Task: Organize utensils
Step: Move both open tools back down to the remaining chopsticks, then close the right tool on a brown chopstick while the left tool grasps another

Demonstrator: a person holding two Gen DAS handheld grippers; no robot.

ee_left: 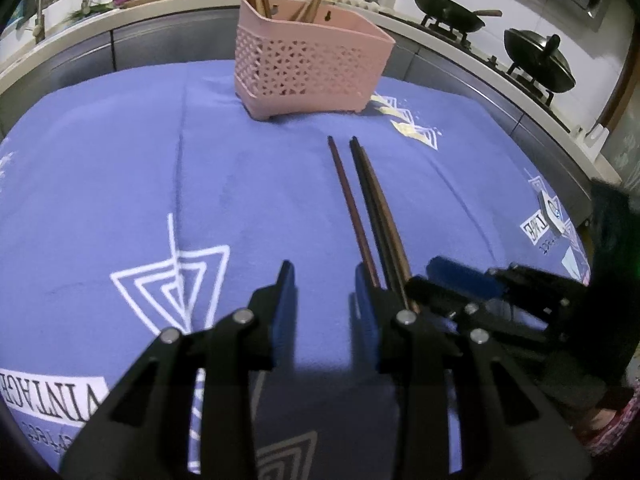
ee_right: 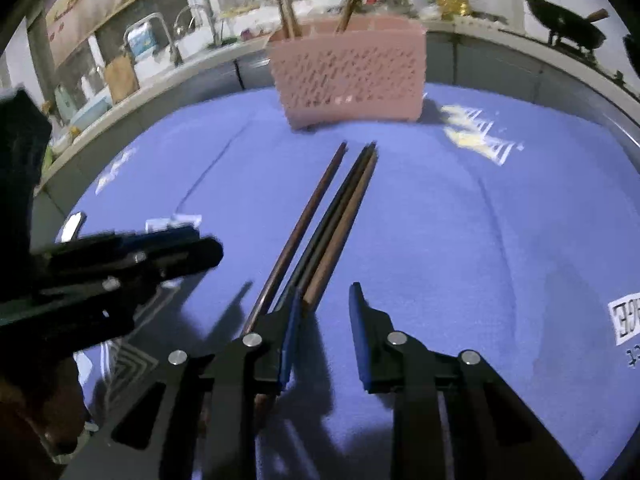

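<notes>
Three dark chopsticks (ee_left: 366, 204) lie side by side on the blue cloth (ee_left: 120, 168), pointing at a pink perforated utensil holder (ee_left: 308, 68) that has several chopsticks standing in it. My left gripper (ee_left: 325, 280) is open and empty, just left of the chopsticks' near ends. My right gripper (ee_left: 456, 276) shows at the right, beside them. In the right wrist view the chopsticks (ee_right: 324, 220) run under the left finger of my open right gripper (ee_right: 325, 300). The holder (ee_right: 348, 72) stands behind. My left gripper (ee_right: 168, 252) shows at the left.
Behind the table runs a kitchen counter with a sink and tap (ee_left: 52, 4) at the left and two black woks (ee_left: 452, 10) on a stove at the right. The cloth (ee_right: 500, 240) carries white printed patterns.
</notes>
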